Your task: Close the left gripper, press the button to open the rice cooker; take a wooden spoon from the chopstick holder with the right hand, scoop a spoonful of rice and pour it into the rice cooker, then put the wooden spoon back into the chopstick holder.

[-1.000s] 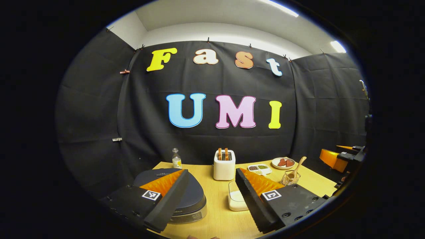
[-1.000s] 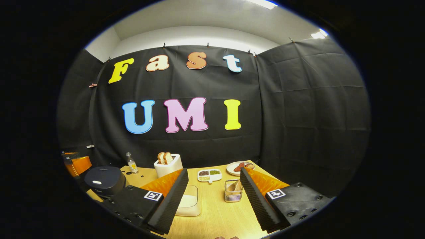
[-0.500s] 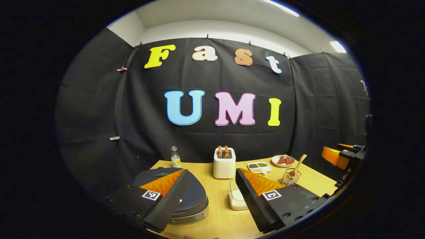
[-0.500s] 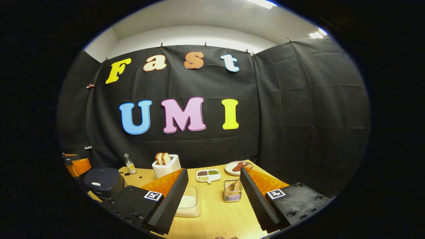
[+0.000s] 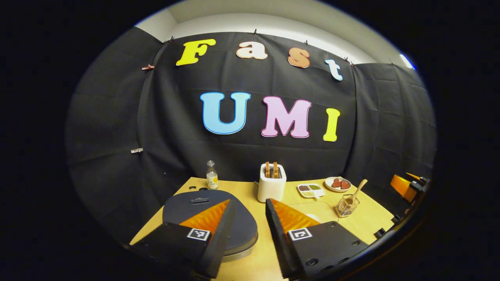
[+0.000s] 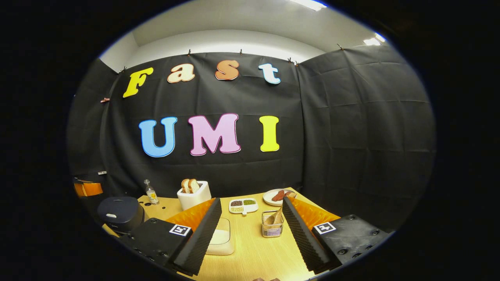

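The dark, round-lidded rice cooker (image 5: 209, 218) sits shut at the desk's (image 5: 371, 218) left end, and the left gripper (image 5: 247, 218) — fingers narrower than a moment ago, not yet together — has advanced over it toward the button, while the right gripper (image 6: 252, 226) hangs wide and empty.

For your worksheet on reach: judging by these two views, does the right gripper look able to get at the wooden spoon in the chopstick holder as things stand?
Probably yes. The right gripper is open, and the wooden spoon stands in the chopstick holder just ahead of it, handle tilted up, with bare table between.
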`<state>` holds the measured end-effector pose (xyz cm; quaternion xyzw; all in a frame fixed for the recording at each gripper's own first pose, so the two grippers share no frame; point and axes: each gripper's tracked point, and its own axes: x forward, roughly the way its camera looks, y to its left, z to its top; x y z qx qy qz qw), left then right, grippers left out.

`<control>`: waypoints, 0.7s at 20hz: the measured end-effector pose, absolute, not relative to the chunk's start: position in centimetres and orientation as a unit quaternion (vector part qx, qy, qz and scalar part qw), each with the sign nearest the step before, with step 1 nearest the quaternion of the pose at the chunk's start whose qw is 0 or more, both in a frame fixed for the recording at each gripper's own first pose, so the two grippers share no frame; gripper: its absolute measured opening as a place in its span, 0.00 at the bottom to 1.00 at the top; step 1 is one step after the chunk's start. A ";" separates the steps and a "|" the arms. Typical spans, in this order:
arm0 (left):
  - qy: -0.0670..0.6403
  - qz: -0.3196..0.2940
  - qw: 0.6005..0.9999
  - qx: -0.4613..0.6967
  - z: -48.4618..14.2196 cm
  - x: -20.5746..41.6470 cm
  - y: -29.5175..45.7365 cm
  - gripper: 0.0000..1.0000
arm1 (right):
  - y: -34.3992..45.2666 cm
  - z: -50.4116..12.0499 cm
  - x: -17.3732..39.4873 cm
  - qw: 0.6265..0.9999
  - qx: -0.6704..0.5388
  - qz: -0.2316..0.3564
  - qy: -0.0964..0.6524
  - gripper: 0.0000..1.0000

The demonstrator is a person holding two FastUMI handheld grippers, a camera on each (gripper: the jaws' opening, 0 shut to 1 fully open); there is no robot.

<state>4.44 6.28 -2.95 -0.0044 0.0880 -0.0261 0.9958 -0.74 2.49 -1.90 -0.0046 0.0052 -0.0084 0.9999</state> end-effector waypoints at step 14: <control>0.221 0.002 0.971 -0.087 -11.9 6.1 11.8 0.06 | 0.0 -2.5 -1.8 0.999 -0.008 -0.031 0.024 0.98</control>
